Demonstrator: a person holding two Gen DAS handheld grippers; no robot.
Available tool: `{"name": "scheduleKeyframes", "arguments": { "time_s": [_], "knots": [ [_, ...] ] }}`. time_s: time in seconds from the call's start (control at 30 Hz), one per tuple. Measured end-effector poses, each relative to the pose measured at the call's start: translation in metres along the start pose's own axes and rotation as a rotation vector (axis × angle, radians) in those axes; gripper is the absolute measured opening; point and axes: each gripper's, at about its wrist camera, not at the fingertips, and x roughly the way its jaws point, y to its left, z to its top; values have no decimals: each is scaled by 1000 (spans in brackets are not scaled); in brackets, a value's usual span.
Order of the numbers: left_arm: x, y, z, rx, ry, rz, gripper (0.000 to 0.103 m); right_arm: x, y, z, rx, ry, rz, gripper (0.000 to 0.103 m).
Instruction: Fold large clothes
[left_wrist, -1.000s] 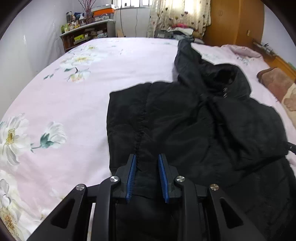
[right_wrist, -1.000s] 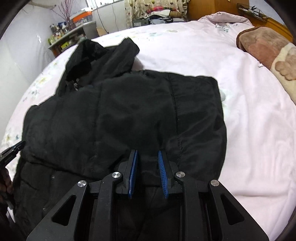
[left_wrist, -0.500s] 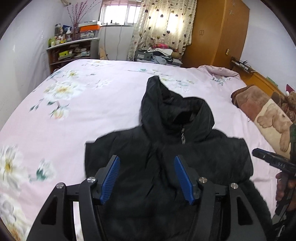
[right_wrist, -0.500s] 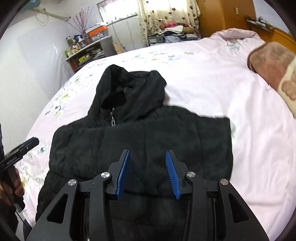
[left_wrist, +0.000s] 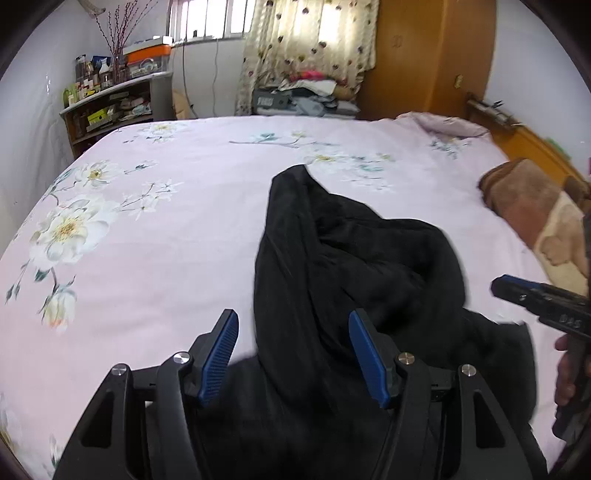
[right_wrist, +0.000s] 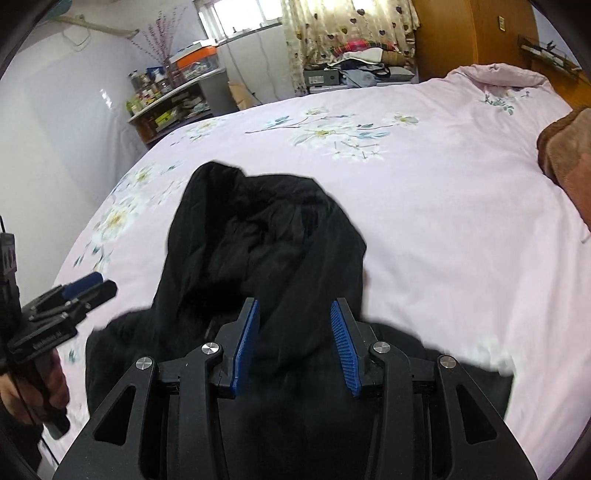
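Both of your grippers are released and holding nothing: the left gripper has its jaws spread wide over the lower middle of its frame, and the right gripper is parted the same way in its own view. My guess is that the body fold is done and the hood comes next. To do it well, take the hood by its two outer edges rather than by the peak, one gripper per side, so it comes down flat and does not twist. Bite only the top layer; padded cloth like this tends to slide and spring back, so close firmly and press the fold down before letting go. Keep the two grippers level with each other, or the bundle will skew.

The jacket is black, padded and matte, with faint quilting lines. It lies on the pink flowered bed, filling the centre and bottom of both frames. Its body is bunched into a compact block at the bottom edge, while the hood stretches away towards the middle of the picture, rumpled and open, with its point farthest from you.
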Motion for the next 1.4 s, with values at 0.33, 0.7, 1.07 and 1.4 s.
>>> {"name": "scheduleKeyframes", "arguments": {
  "time_s": [0.33,0.7,1.07,1.4],
  "knots": [
    [80,3,22,-22,72,6,23,83,-27,50,63,64,-76,41],
    [-4,1,6,-11,-82,-53,2,5,-9,29,48,-85,-37,7],
    [-125,4,-66,-23,-172,-112,1,-108,15,-70,74,-158,32,7],
    [-149,14,-148,-51,-53,-73,1,-112,1,-165,181,-22,38,3]
  ]
}}
